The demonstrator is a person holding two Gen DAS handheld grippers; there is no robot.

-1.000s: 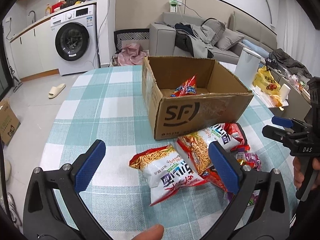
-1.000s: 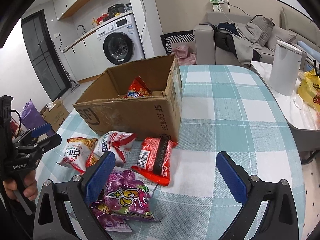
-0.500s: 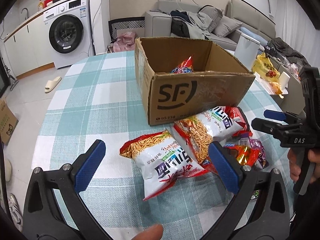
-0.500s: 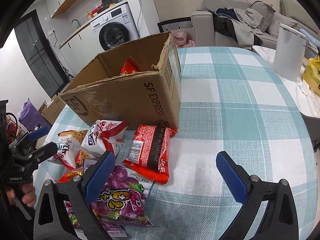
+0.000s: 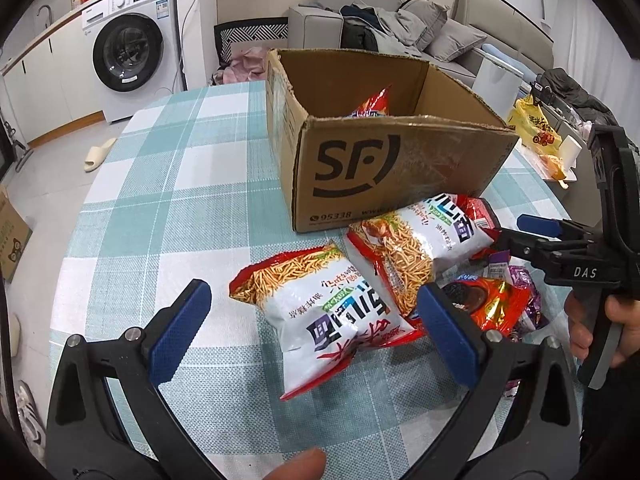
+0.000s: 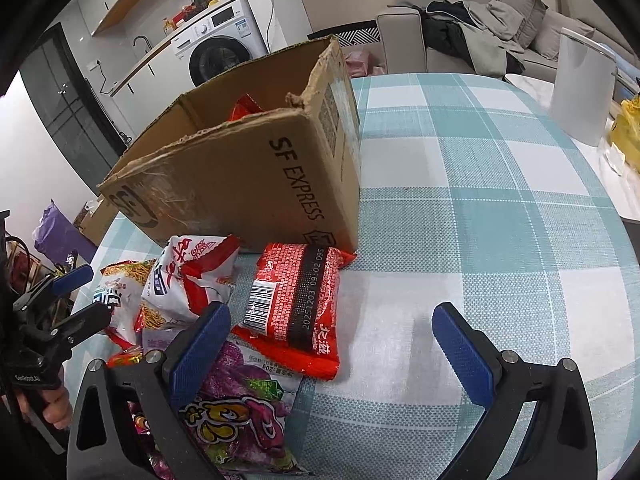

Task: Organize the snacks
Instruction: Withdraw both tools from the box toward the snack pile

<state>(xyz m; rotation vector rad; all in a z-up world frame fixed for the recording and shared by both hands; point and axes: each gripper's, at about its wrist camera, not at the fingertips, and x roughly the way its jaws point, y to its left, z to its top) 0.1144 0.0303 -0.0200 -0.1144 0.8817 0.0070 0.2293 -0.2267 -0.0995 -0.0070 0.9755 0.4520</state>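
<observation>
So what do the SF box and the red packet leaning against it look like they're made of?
SF box: corrugated cardboard, matte brown; torn, fuzzy top edges and a scuffed front. Red packet: probably thin glossy plastic film, given its sheen, wrinkles and crimped ends.

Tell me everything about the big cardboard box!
The box is brown cardboard, open on top, with ragged torn edges. It has a black SF smile logo on one side and SF EXPRESS on another. It stands upright on the checked tablecloth. A red snack bag peeks out inside. Noodle bags lie against its front.
</observation>
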